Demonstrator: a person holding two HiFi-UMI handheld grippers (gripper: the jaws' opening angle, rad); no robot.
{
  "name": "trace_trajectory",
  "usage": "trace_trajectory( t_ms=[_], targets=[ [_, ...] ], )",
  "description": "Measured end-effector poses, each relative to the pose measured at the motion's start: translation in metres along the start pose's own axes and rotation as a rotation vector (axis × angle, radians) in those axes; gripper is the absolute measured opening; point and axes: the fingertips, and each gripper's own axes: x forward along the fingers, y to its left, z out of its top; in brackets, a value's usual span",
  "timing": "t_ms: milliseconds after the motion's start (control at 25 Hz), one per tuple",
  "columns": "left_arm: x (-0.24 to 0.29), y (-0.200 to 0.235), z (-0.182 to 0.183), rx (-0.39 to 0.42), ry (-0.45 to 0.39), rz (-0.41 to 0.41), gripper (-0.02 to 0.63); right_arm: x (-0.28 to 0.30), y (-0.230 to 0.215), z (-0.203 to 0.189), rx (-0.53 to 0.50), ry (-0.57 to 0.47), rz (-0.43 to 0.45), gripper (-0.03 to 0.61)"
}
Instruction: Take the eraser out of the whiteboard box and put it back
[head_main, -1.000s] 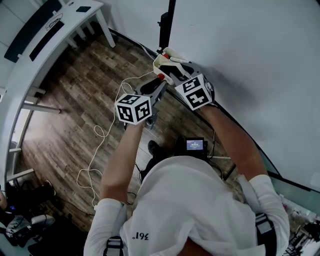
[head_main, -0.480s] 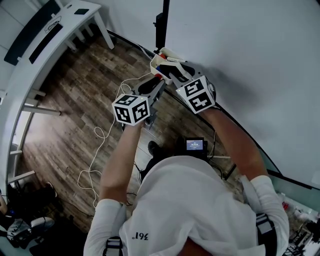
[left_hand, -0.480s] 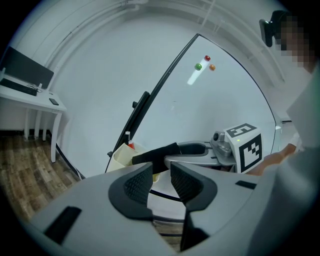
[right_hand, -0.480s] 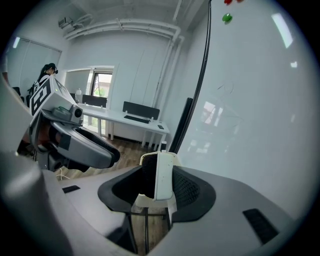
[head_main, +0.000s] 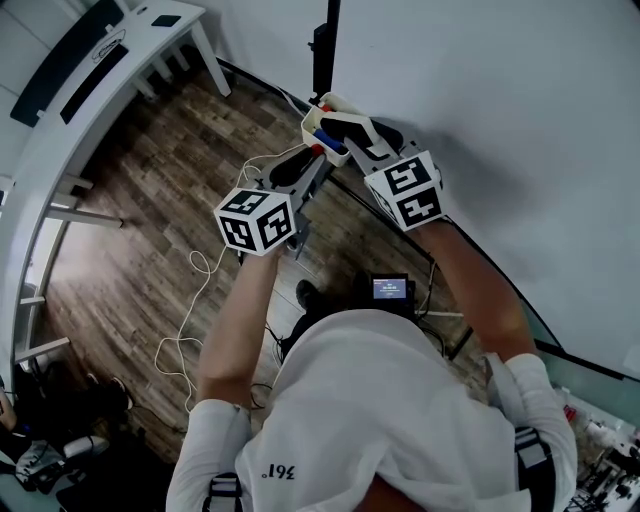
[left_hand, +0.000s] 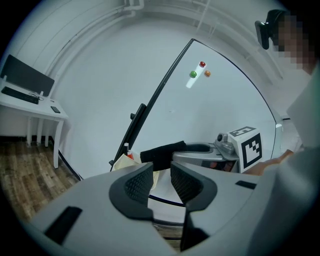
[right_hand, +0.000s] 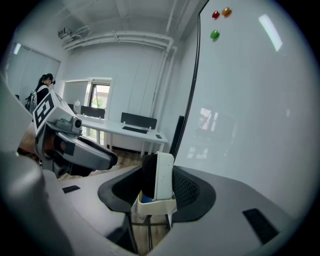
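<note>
Right gripper view: squeezed tight in the right gripper (right_hand: 157, 186), the eraser (right_hand: 158, 172), white back and black felt, standing on edge just above the whiteboard box (right_hand: 150, 205). Looks lifted out already, or very nearly. Just beside the box, the left gripper (left_hand: 161, 180), jaws apart, holding nothing. Behind the box, the whiteboard (right_hand: 250, 100), with three small round magnets (right_hand: 215, 34) high up. Left to do: lower the eraser back into the box and let go.

My left gripper (left_hand: 161, 176): fingers (left_hand: 137, 185) apart, nothing between them. Beyond them, the right gripper (left_hand: 186, 149) holds the black eraser (left_hand: 161, 154) just beside the whiteboard box (left_hand: 120, 163).
</note>
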Motion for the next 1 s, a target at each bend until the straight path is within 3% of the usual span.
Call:
trace_trajectory(
  t_ms=[560,1000],
  targets=[
    [-0.034,-0.038,0.035,0.031,-0.097,-0.021,0.101,-0.068,-0.004,0.038,0.077,-0.147,-0.016,0.193],
    [-0.057,-0.062,0.036,0.034,-0.117,-0.031,0.101,-0.121,-0.003,0.054,0.132,-0.245,-0.039,0.192]
  ],
)
